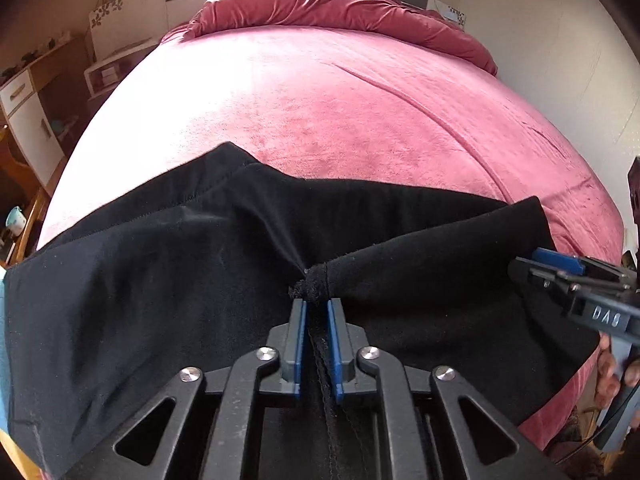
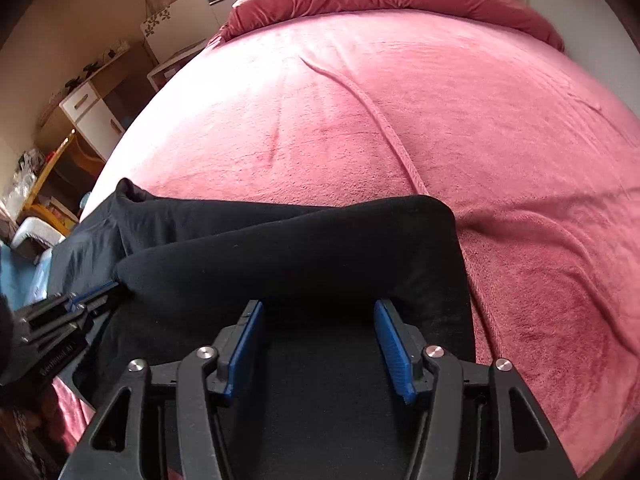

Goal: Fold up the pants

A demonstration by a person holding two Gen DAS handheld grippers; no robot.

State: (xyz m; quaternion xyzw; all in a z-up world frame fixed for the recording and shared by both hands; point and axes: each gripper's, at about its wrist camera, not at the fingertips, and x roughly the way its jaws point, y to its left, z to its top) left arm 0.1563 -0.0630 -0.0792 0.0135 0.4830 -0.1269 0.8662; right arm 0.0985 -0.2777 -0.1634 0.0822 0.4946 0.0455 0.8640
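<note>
Black pants lie across the near edge of a pink bed. A leg is folded over on the right, ending in a rounded fold. My left gripper points down at a small bunched knot of black fabric just past its tips. Its blue pads stand a narrow gap apart, with a seam showing through between them. My right gripper hovers open over the folded leg, pads wide apart with nothing pinched. Each gripper shows in the other's view: the right gripper and the left gripper.
A crumpled red duvet lies at the head of the bed. The pink blanket beyond the pants has a few long creases. A white and wood cabinet and shelves stand along the left side. A hand holds the right gripper's handle.
</note>
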